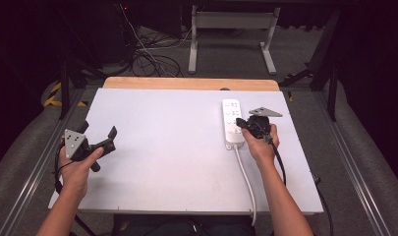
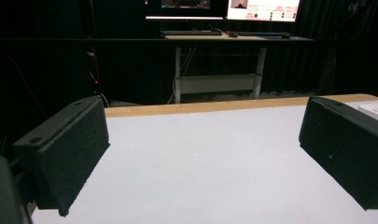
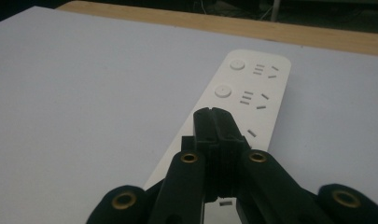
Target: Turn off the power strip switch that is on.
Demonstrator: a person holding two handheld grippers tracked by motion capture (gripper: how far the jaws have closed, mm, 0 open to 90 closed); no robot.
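One closed claw (image 3: 213, 114) over power strip (image 3: 252, 88)

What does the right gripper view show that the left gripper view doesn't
Right gripper view: the power strip close up, with two round buttons and socket slots, and the right gripper with its fingers pressed together over the strip. Left gripper view: the left gripper with its fingers spread wide over bare table, plus a desk with monitors and a keyboard in the dark background. Both share the white table top and its wooden far edge.
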